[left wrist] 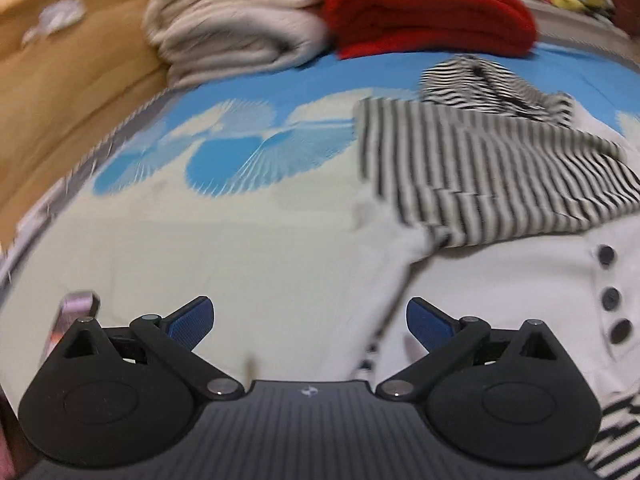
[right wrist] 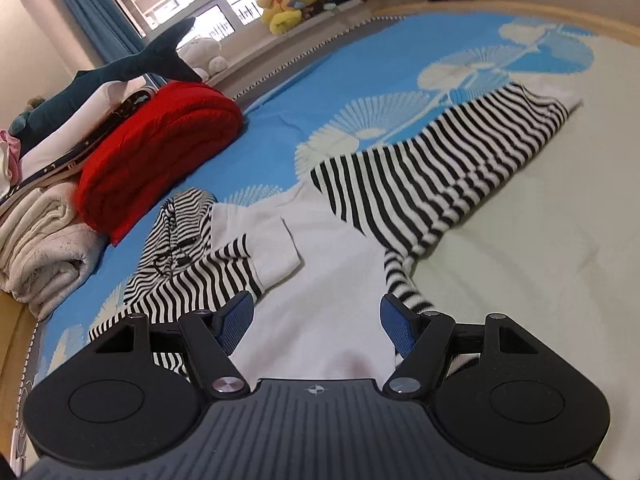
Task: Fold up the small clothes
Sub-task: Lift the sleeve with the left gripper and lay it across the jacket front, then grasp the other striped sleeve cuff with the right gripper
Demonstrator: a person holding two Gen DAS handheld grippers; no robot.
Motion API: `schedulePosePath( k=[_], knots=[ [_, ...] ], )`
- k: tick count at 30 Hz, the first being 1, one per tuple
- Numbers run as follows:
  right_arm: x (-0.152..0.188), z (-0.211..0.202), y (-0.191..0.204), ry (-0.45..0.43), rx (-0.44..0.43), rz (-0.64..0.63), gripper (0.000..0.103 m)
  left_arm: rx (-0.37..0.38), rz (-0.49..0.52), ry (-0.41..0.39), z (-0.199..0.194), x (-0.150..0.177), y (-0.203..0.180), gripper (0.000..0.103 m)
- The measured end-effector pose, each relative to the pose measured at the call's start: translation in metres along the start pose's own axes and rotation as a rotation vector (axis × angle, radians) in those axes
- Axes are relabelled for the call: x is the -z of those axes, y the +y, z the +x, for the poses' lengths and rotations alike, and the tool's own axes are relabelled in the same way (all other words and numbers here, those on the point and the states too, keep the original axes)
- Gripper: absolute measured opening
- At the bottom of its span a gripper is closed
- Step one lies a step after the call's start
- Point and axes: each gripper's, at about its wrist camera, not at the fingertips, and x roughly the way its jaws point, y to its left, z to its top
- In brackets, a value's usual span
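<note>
Both grippers, left [left wrist: 310,322] and right [right wrist: 317,324], hover tilted down over the bed [right wrist: 540,240], jaws wide, holding nothing; white-and-striped top [right wrist: 332,248] lies half-folded, sleeves crossed inward.

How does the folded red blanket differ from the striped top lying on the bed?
The red blanket is one plain colour; the striped top mixes black-and-white stripes with a white body. The red blanket is neatly folded into a thick bundle, while the striped top lies spread out and only partly folded, one sleeve stretched away. Both rest on the blue patterned bedspread.
</note>
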Motion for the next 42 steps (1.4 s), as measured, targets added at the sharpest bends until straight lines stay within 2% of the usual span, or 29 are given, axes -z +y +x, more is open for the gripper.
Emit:
schedulePosePath(
  k=[2,4,8,13,18,24,32,42],
  knots=[
    [0.005,0.002,0.0,0.01,0.012,-0.011,0.072,0.03,-0.062,0.032,0.008,-0.008,0.006,0.103],
    [0.009,0.005,0.001,0.02,0.029,-0.024,0.072,0.051,-0.087,0.012,0.006,-0.018,0.006,0.103],
    [0.014,0.013,0.002,0.03,0.062,-0.038,0.072,0.033,-0.012,-0.026,0.001,-0.027,-0.008,0.103],
    [0.017,0.022,0.004,0.046,0.08,-0.058,0.072,0.057,0.001,-0.021,-0.002,-0.026,-0.02,0.103],
    [0.022,0.03,0.001,0.076,0.106,-0.059,0.072,0.041,0.021,-0.023,-0.006,-0.025,-0.023,0.103],
    [0.027,0.033,0.002,0.087,0.112,-0.056,0.072,0.039,0.032,-0.041,-0.01,-0.024,-0.021,0.103],
    [0.028,0.036,0.005,0.092,0.117,-0.063,0.072,0.04,0.01,-0.022,-0.008,-0.026,-0.015,0.103],
    [0.028,0.035,0.006,0.084,0.121,-0.082,0.072,0.066,0.011,-0.036,-0.016,-0.028,-0.014,0.103]
  ],
)
